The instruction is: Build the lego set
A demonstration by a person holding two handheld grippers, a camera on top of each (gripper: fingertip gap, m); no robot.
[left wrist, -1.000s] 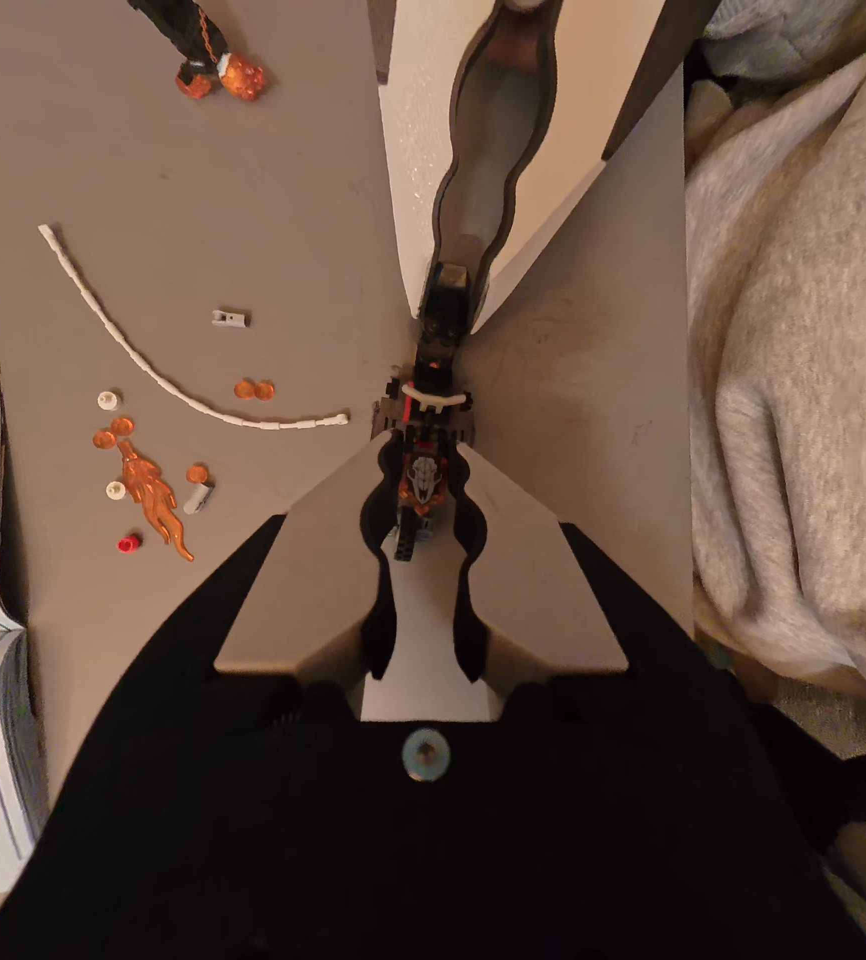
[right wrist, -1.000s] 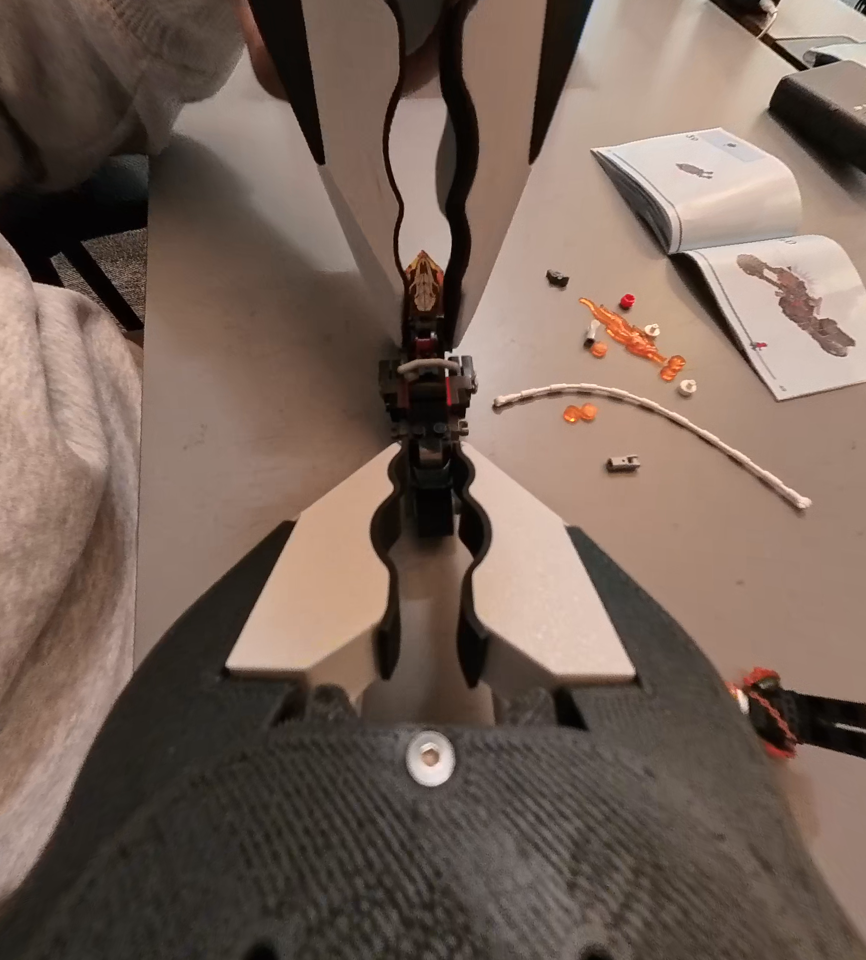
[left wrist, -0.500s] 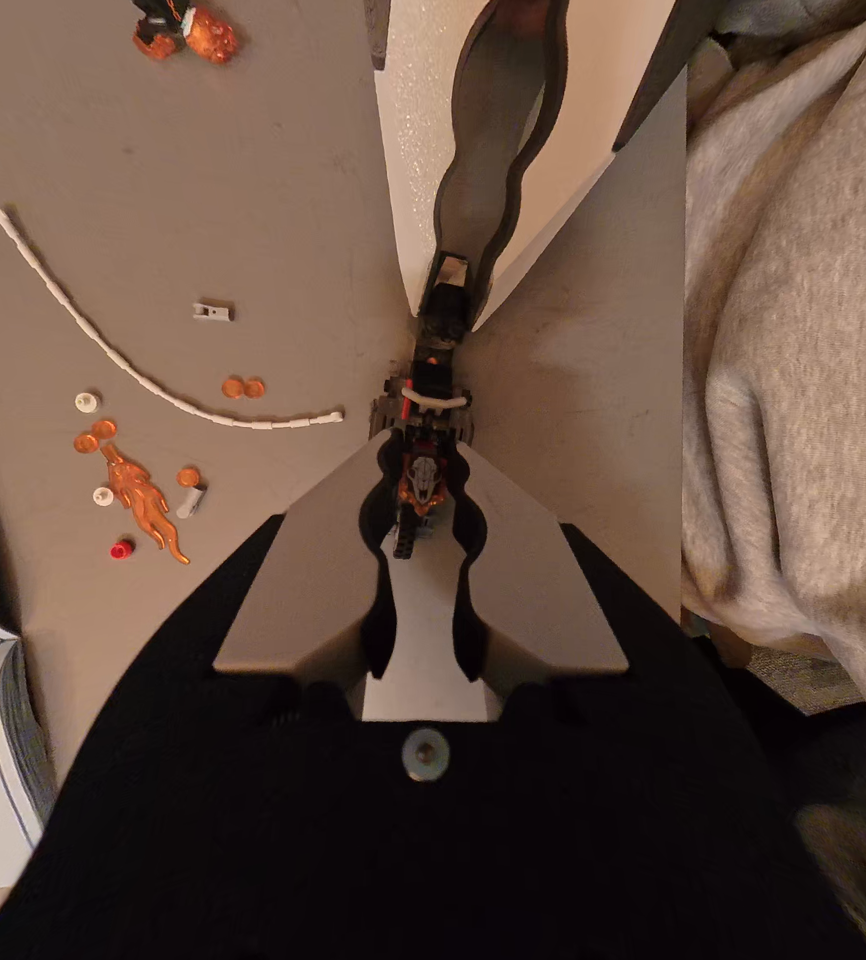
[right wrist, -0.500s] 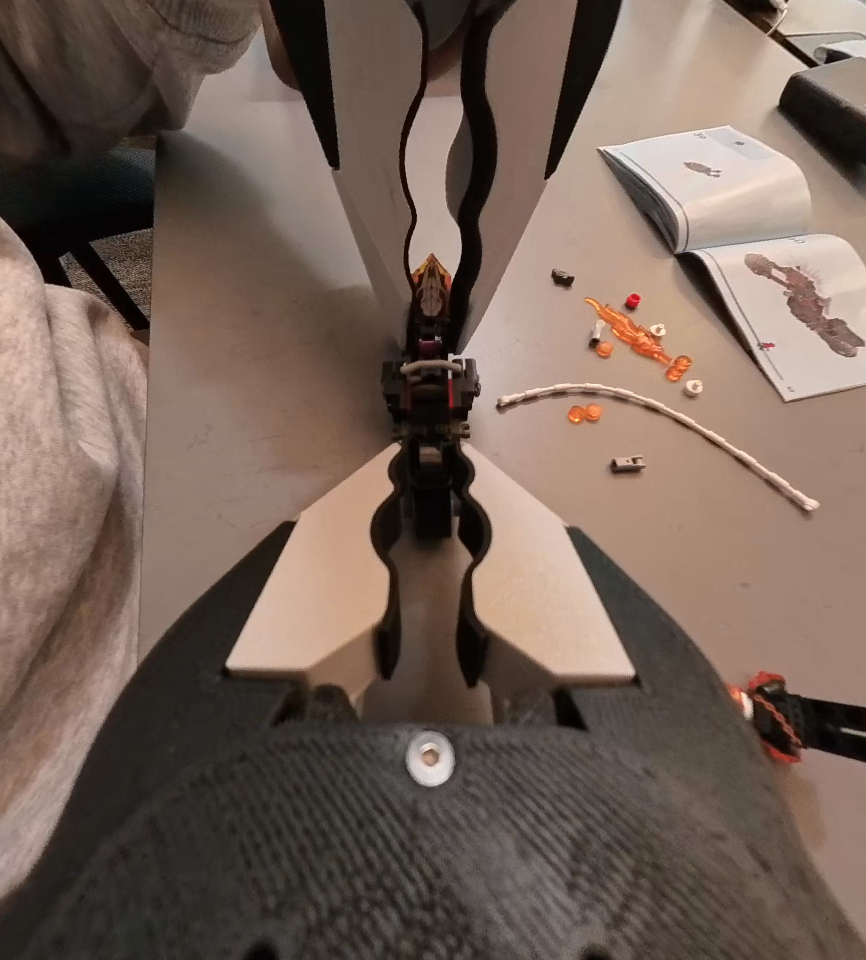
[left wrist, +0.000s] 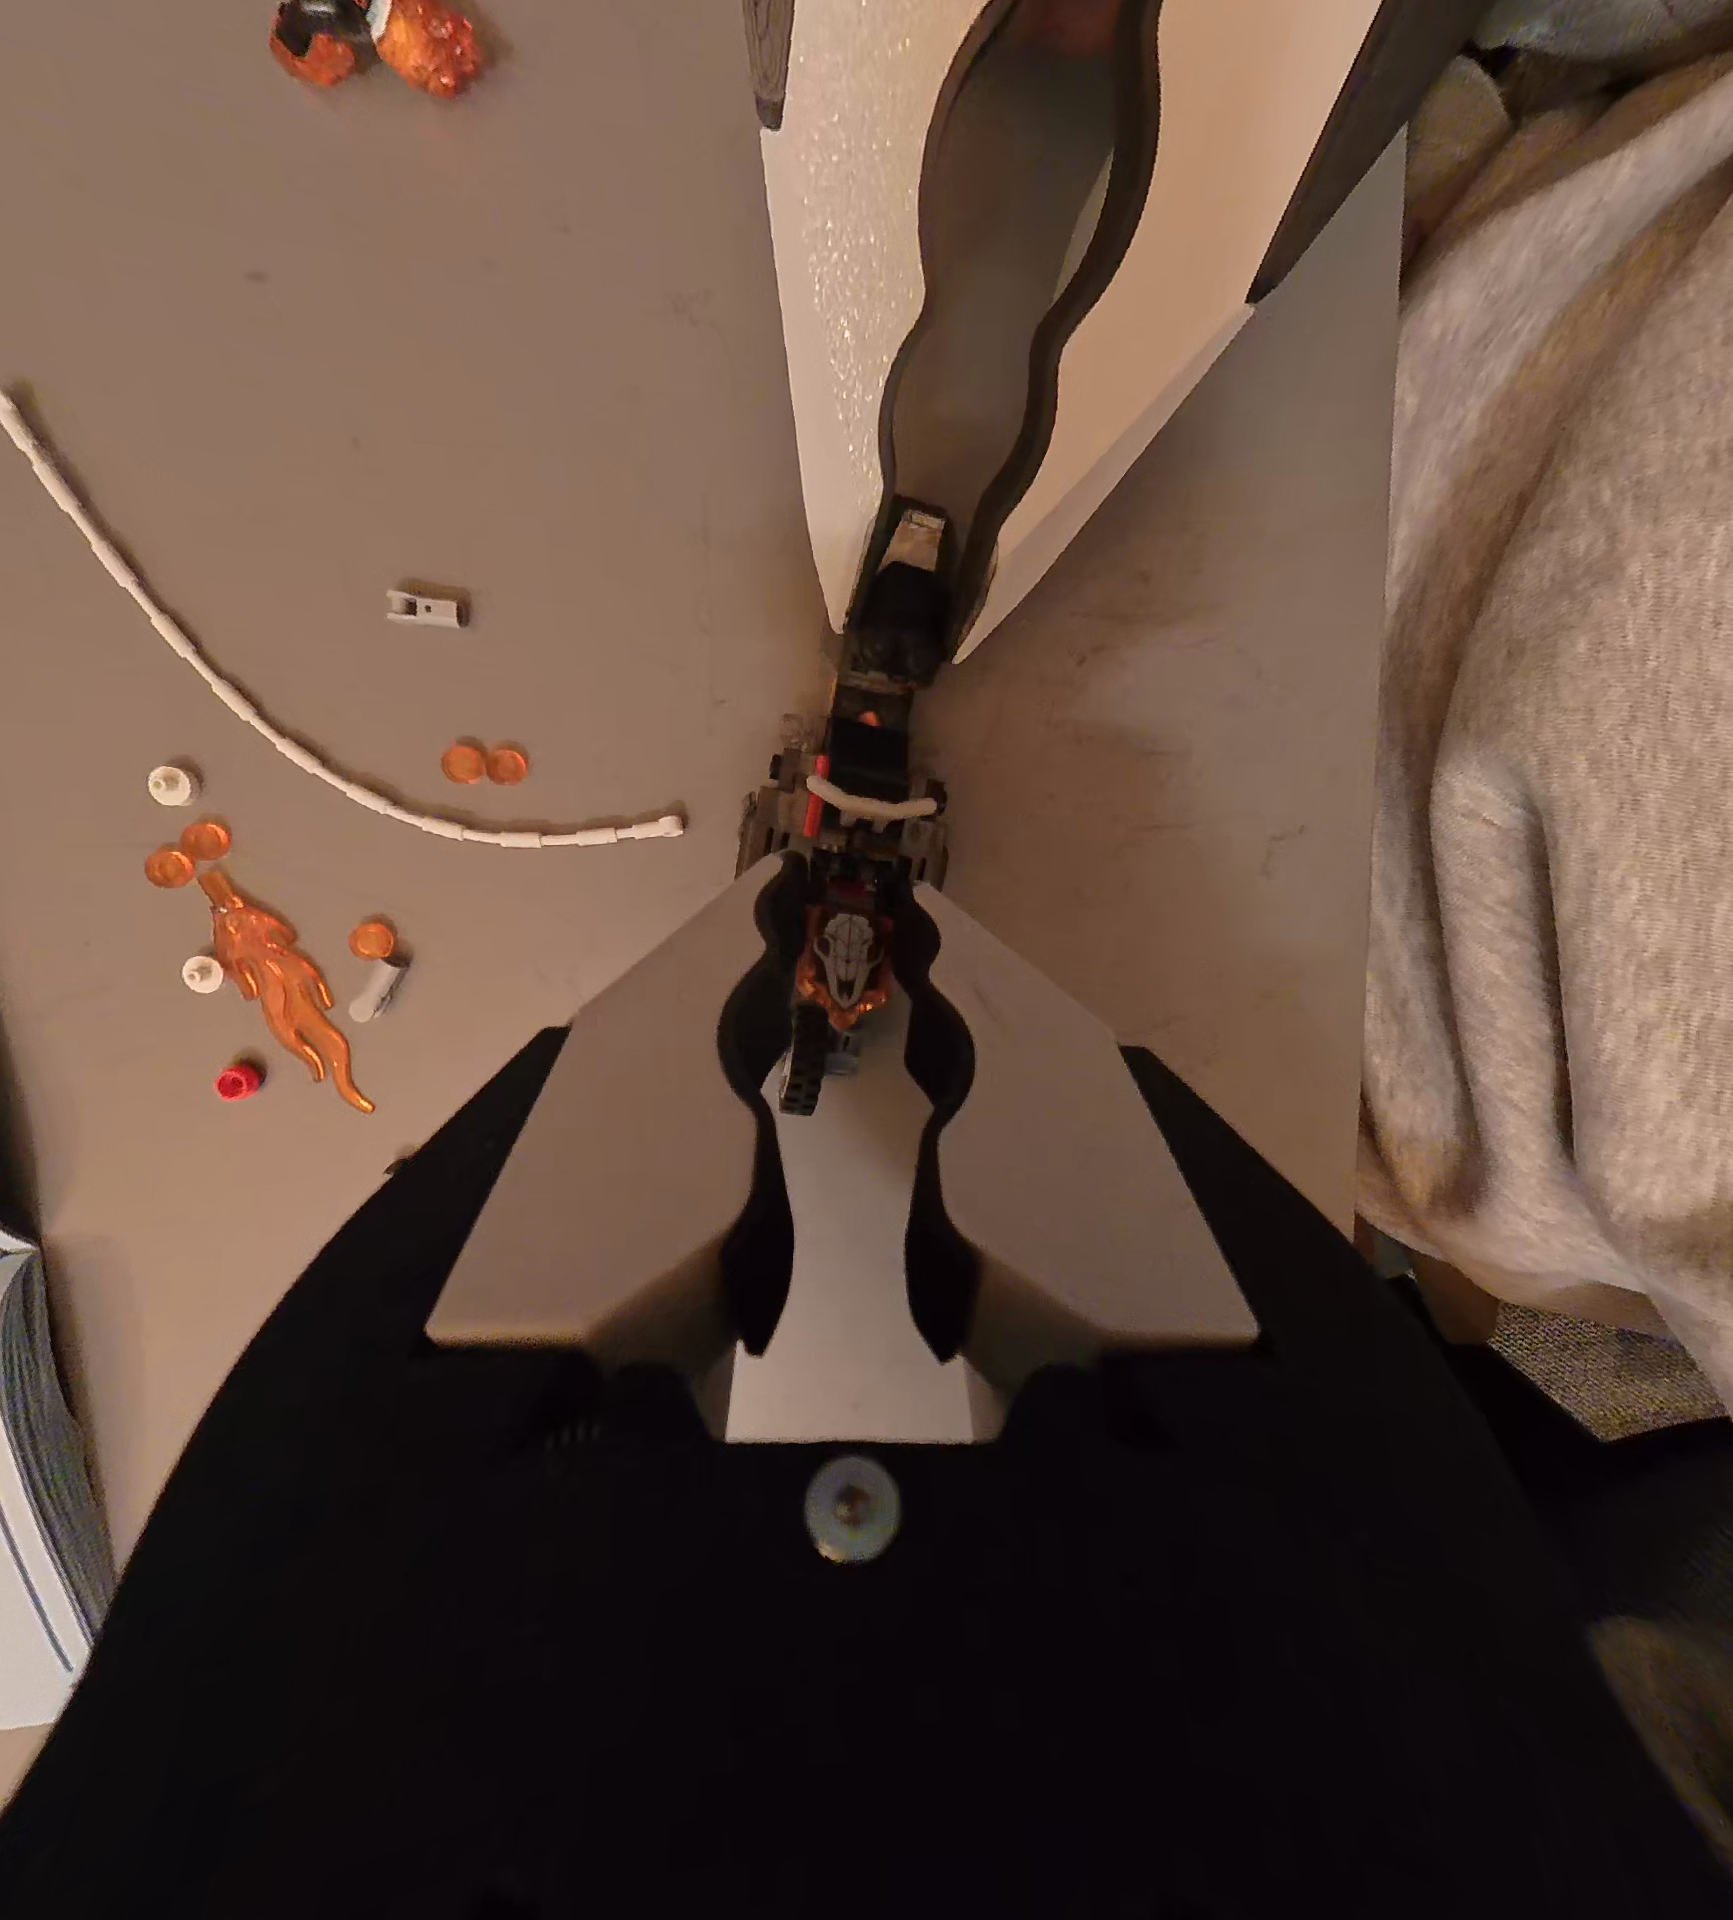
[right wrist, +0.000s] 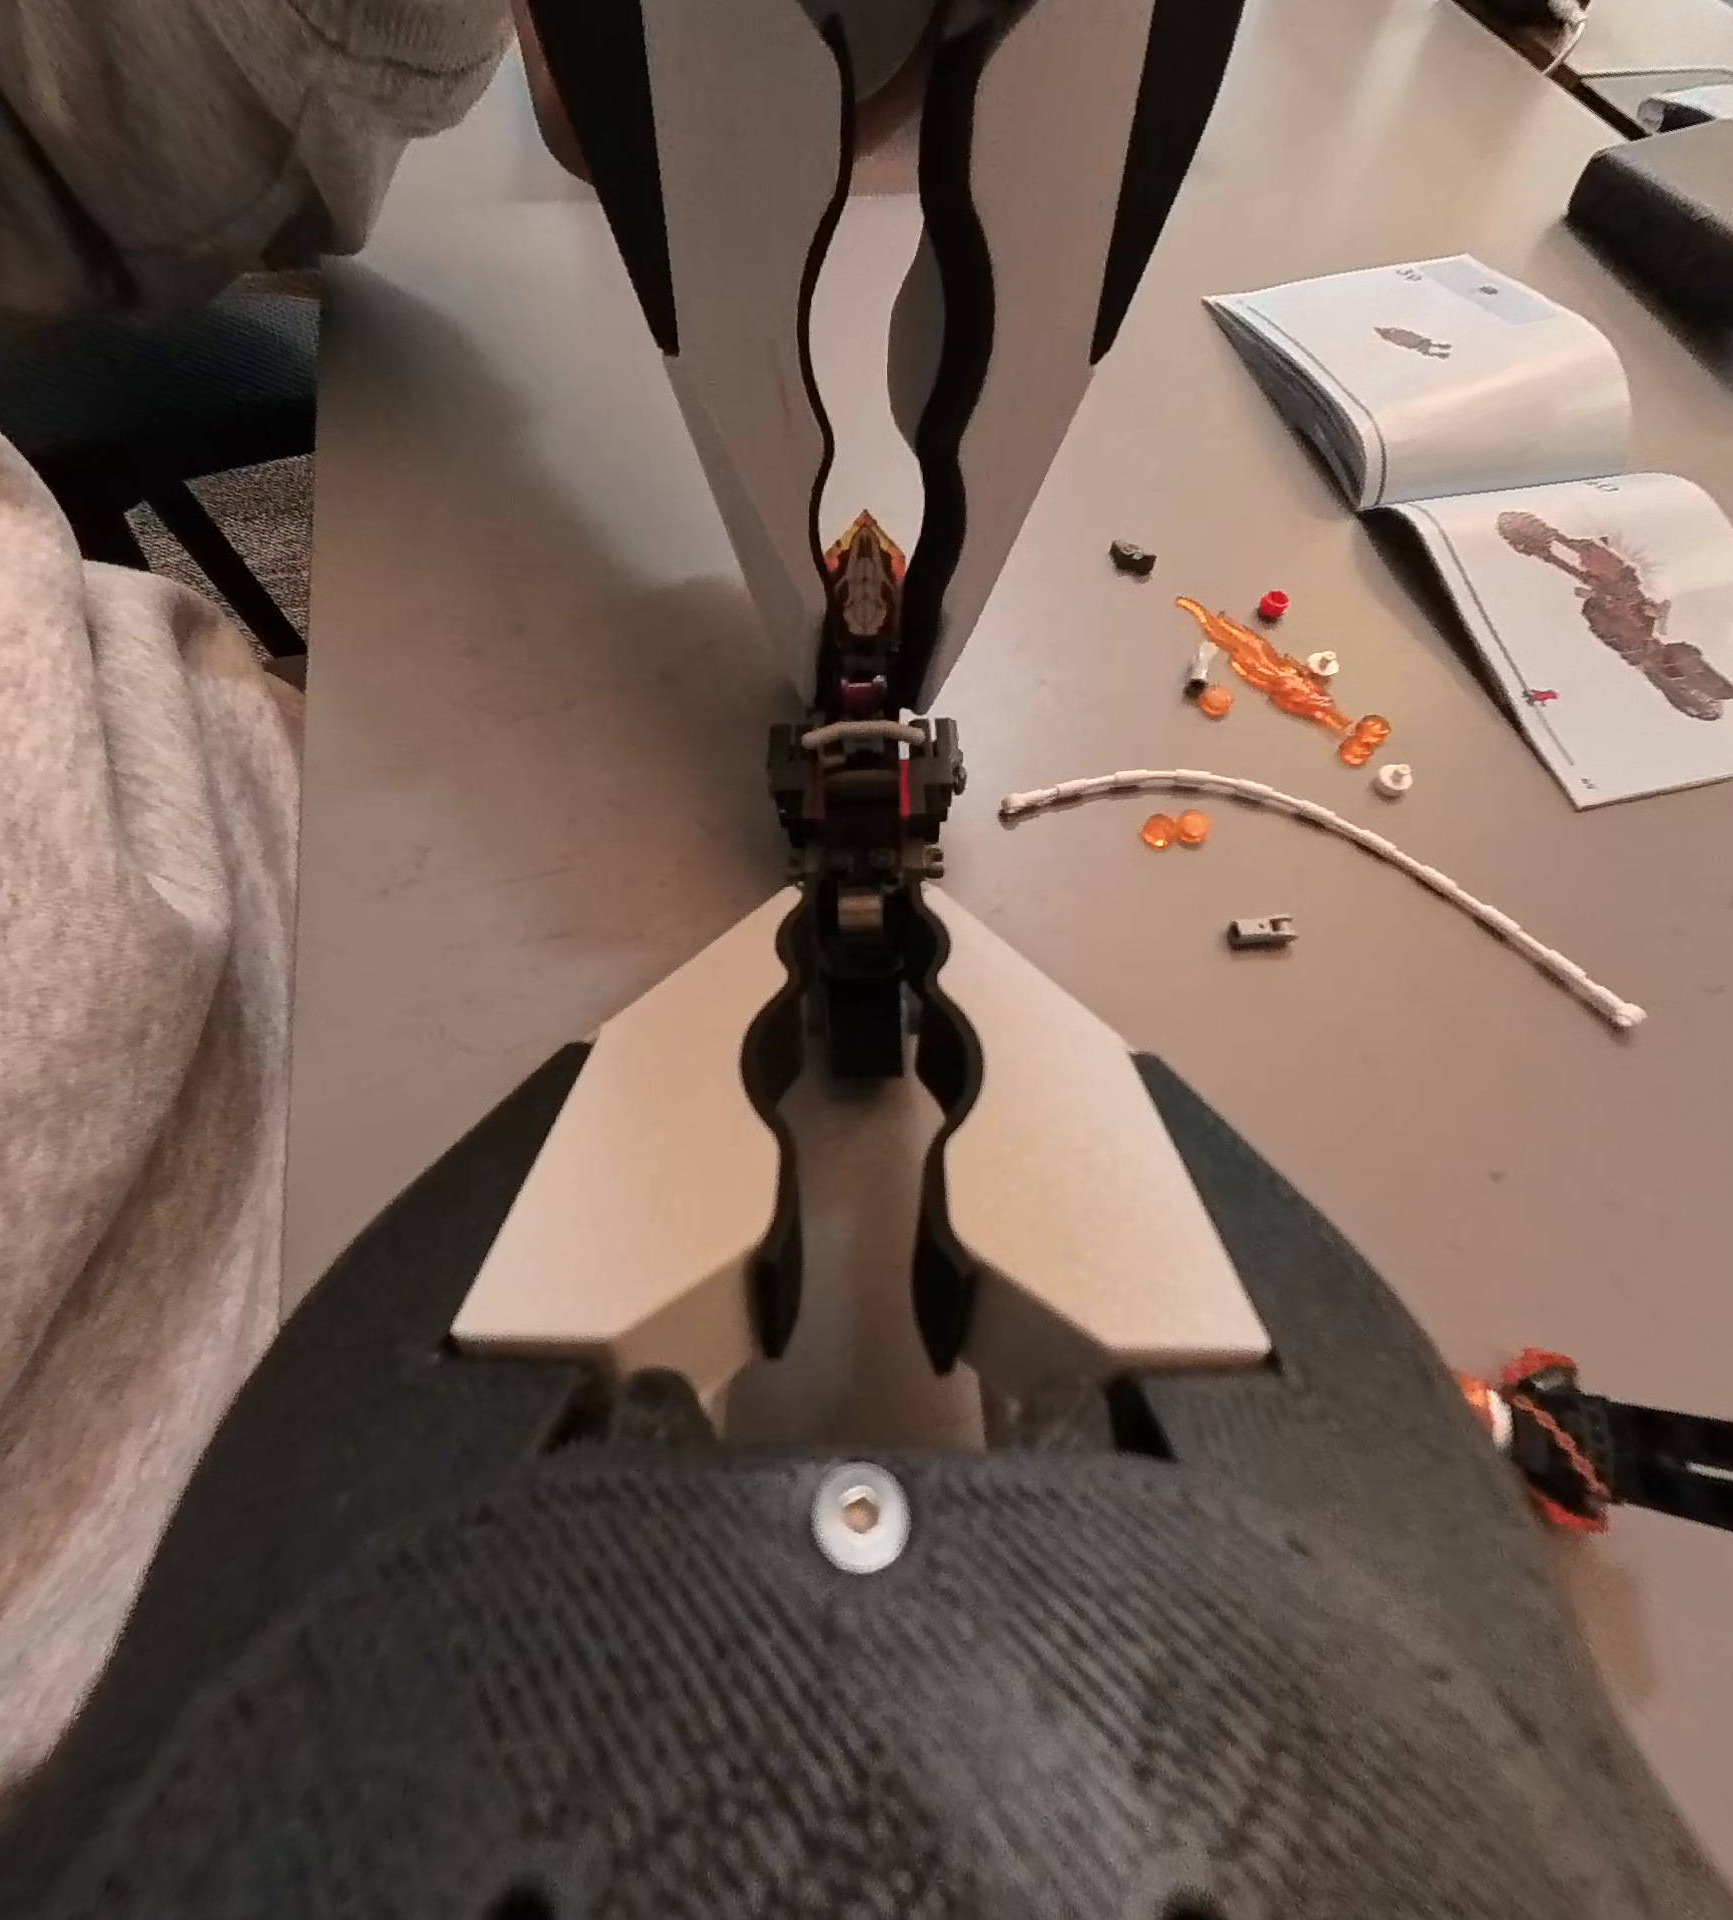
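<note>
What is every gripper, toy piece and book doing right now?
left gripper: shut on lego model's skull end
right gripper: shut on model's other end
lego model: held between both grippers
instruction booklet: open
white chain: loose, curved on table

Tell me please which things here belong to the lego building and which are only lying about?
Belong to the job:
- lego model, held at both ends by left gripper and right gripper
- white chain
- orange flame piece
- small loose pieces
- instruction booklet
- minifigure

Just lying about:
- black box
</note>
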